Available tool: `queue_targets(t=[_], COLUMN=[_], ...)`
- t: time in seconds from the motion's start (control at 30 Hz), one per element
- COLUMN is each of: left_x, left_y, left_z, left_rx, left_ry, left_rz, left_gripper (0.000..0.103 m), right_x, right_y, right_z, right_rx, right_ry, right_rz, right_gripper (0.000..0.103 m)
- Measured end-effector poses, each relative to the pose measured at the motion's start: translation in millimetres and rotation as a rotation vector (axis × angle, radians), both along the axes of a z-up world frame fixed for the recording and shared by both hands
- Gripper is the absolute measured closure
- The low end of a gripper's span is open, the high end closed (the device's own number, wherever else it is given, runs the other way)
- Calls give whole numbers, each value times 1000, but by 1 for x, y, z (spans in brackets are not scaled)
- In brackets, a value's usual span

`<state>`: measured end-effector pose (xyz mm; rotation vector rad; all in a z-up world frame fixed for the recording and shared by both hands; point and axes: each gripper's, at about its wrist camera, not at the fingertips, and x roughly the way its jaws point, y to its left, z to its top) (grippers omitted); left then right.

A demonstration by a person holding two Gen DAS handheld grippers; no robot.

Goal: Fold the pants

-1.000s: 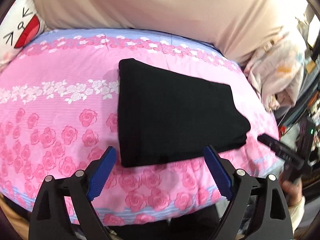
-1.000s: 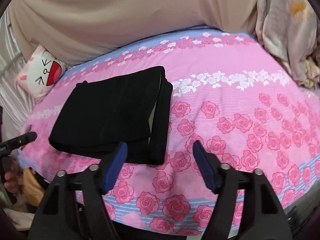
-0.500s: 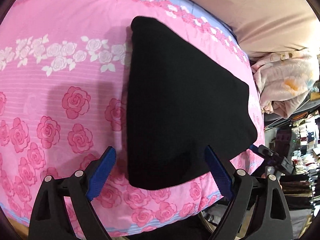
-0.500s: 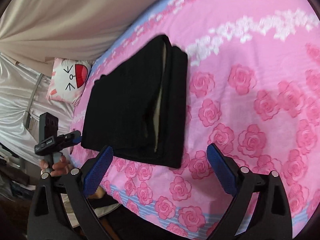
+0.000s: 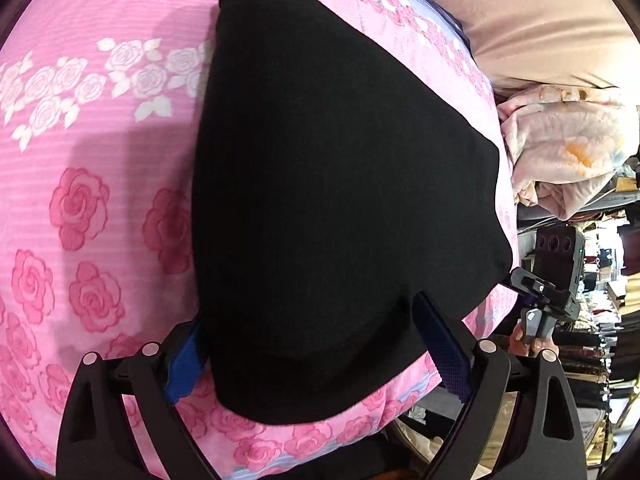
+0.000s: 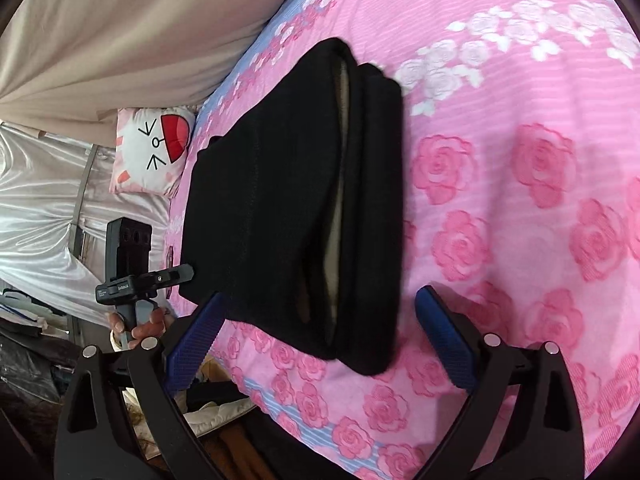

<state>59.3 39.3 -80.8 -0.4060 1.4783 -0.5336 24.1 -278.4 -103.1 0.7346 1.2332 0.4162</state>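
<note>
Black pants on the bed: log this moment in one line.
pants: folded, on pink bedspread | left gripper: open, at near edge | right gripper: open, at near edge

one folded pants [image 5: 332, 200], one cat pillow [image 6: 154, 154], two hand-held grippers [image 5: 316, 352] [image 6: 320, 340]

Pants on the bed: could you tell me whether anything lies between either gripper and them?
Nothing visible does. The folded black pants lie alone on the pink bedspread. The open left gripper already straddles their near edge; the open right gripper hangs just before their layered end.
</note>
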Motion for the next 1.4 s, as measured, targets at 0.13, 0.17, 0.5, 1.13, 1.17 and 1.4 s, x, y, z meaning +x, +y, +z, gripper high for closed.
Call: queue_targets(t=[0.13,0.17,0.5,1.13,1.17,1.4], left_x=[4,3,5,-14,-17,-30], left_y=[-5,-5,-14,-3,-3,0], left_z=[1,1,5,81,87,130], left_rx=[14,17,27,-87,-87,-83], left_ry=[-1,-3,-67,-285,-300,-411], left_rz=[0,-1,-26,-34,-38,-52], left_gripper=[12,12,6,75,75,75], right_x=[9,10,19,-13,-15,-24], right_y=[10,10,32,50,51,61], right_z=[0,-1,-3,58,64,104], right_rx=[-10,-7,-22,-154,-157,-176], right_ry=[-1,0,-55,-280,-292,-395], right_rz=[21,20,52,22,18,7], right_gripper=[8,8,11,59,59,60])
